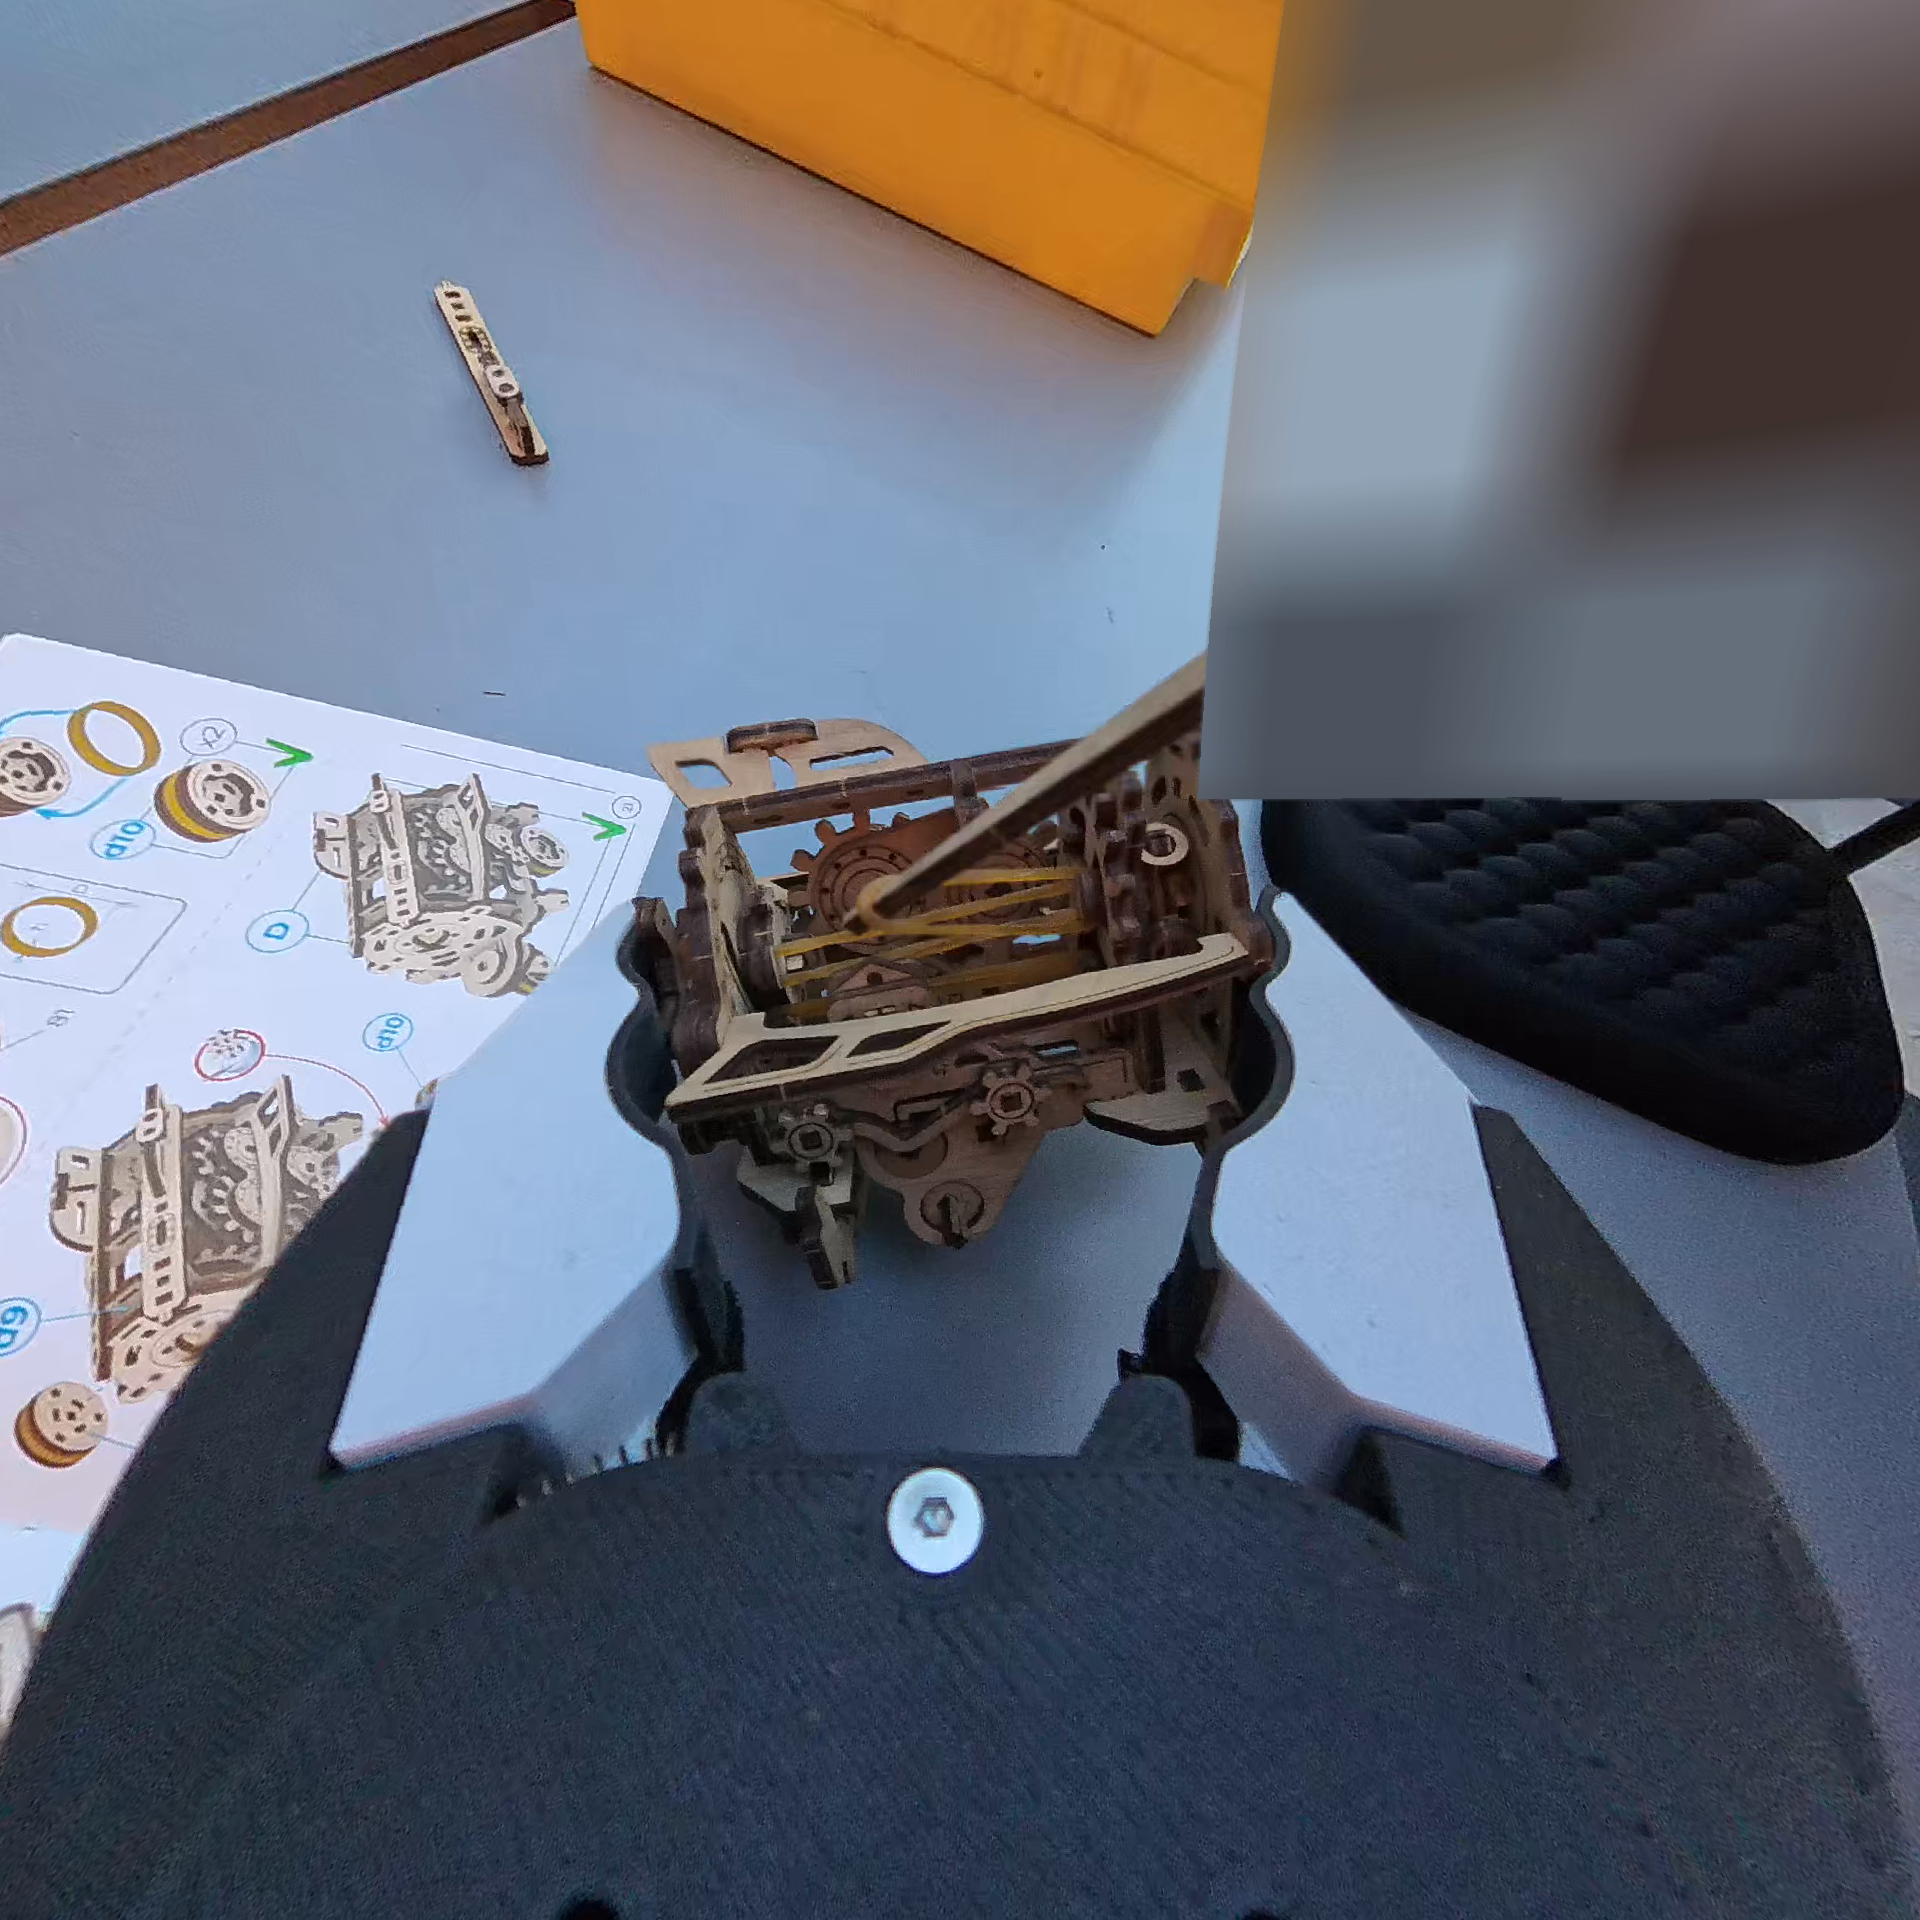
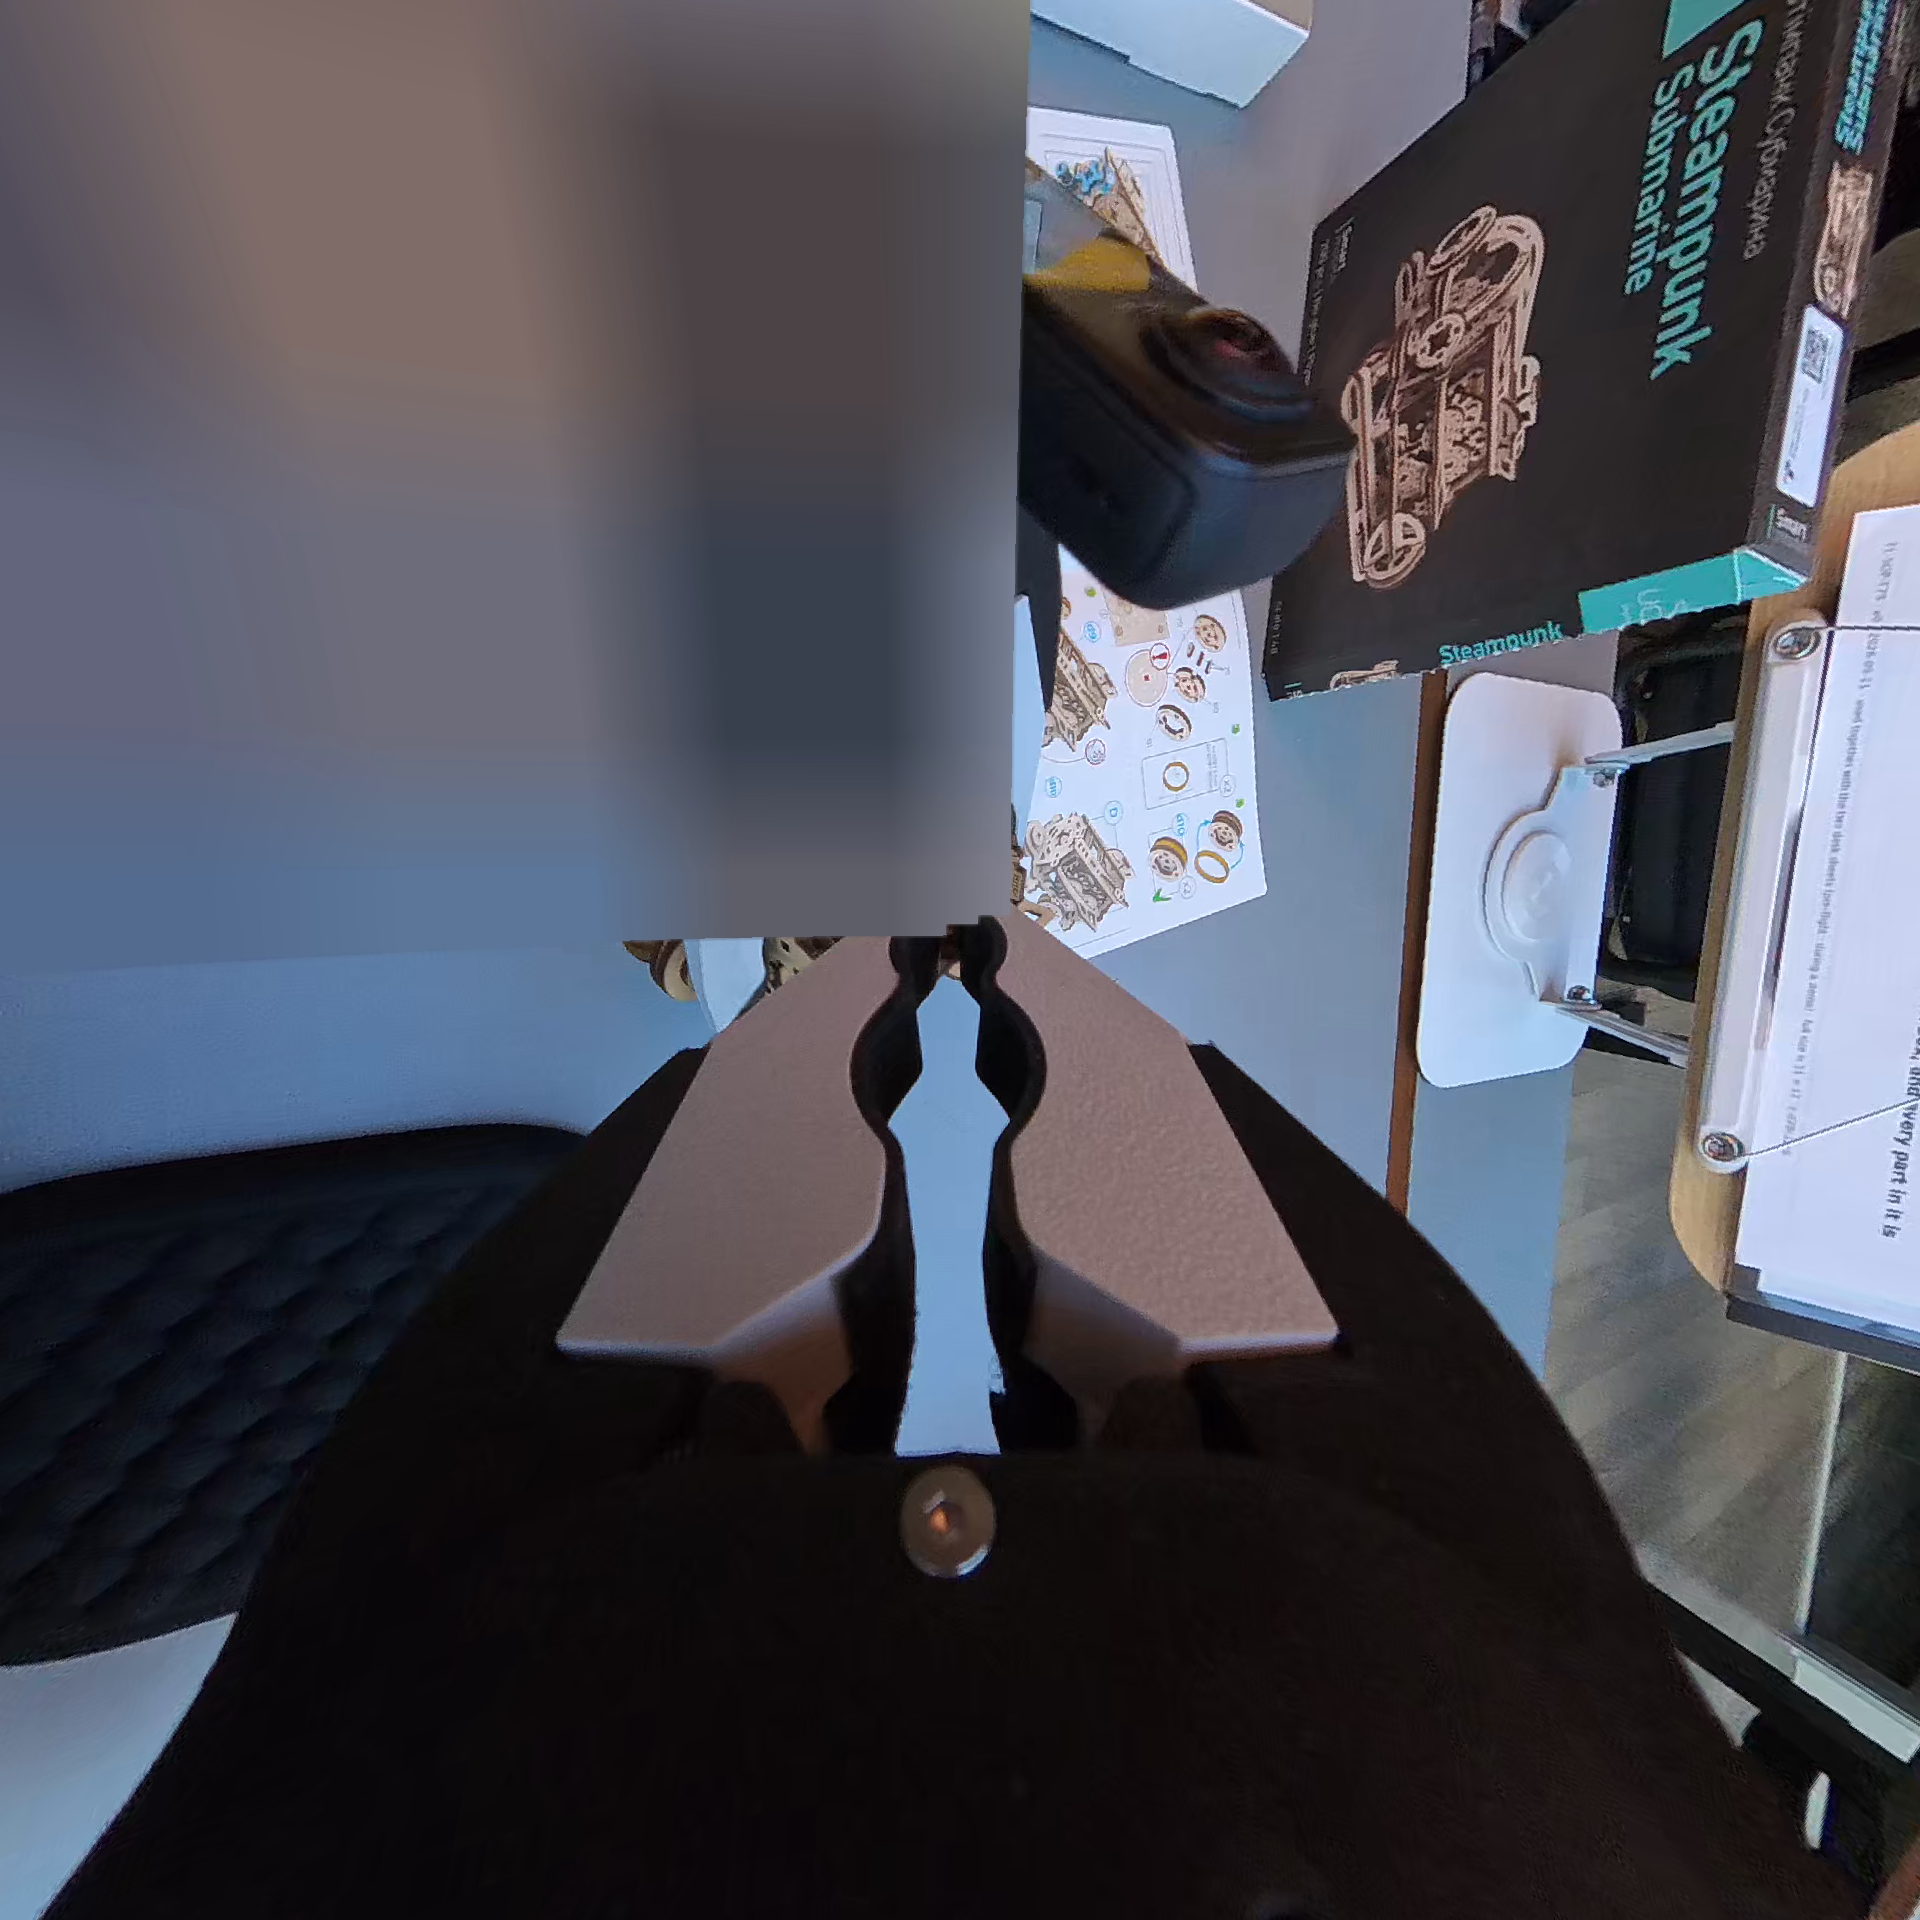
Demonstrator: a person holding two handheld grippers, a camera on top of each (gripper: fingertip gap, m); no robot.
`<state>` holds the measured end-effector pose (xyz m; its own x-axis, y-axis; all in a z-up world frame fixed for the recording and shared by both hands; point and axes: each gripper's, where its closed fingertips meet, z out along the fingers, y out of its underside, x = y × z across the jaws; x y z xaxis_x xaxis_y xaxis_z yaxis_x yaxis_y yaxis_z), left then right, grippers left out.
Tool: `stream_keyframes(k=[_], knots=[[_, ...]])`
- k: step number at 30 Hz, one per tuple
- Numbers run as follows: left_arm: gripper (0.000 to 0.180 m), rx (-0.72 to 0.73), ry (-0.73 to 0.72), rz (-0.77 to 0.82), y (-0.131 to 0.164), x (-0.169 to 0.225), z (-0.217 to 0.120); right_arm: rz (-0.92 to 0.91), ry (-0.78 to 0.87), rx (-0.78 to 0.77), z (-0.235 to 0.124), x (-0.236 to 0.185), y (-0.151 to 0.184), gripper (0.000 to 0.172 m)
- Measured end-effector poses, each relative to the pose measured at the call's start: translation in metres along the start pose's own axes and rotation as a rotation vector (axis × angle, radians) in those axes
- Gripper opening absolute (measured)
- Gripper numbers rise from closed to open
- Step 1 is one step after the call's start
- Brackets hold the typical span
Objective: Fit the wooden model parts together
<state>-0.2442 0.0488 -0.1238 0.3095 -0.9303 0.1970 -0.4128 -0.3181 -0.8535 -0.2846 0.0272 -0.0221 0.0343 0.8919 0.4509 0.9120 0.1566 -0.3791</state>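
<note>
My left gripper point(image 1: 953, 925) is shut on the wooden model point(image 1: 935, 1049), a boxy frame of gears, with a pad pressed on each side, and holds it over the grey table point(image 1: 831, 520). Yellow rubber bands point(image 1: 997, 935) stretch across the inside of the model. A thin wooden stick point(image 1: 1049, 800) slants in from the upper right, and its tip hooks a band. My right gripper point(image 2: 945, 951) is shut, with a sliver of brown wood, the stick's end, between its tips. A blurred patch hides the rest of the stick. Bits of the model point(image 2: 665, 966) show below the patch.
An instruction sheet point(image 1: 208, 935) lies at the left and also shows in the right wrist view point(image 2: 1153, 779). A loose wooden strip point(image 1: 490, 372) lies farther back. A yellow block point(image 1: 935, 135) stands at the back. A black foam pad point(image 1: 1579, 956) lies at the right. The dark kit box point(image 2: 1558, 343) stands nearby.
</note>
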Motion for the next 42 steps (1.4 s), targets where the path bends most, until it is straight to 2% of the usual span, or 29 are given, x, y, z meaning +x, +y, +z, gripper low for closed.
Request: stream_keyframes(k=[13, 42], knots=[[0.109, -0.012, -0.003, 0.117, 0.002, 0.005, 0.001, 0.093, -0.22, -0.017, 0.001, 0.013, 0.003, 0.001], [0.109, 0.013, 0.038, 0.127, 0.001, 0.007, 0.002, 0.094, -0.243, 0.029, 0.017, 0.031, 0.003, 0.001]])
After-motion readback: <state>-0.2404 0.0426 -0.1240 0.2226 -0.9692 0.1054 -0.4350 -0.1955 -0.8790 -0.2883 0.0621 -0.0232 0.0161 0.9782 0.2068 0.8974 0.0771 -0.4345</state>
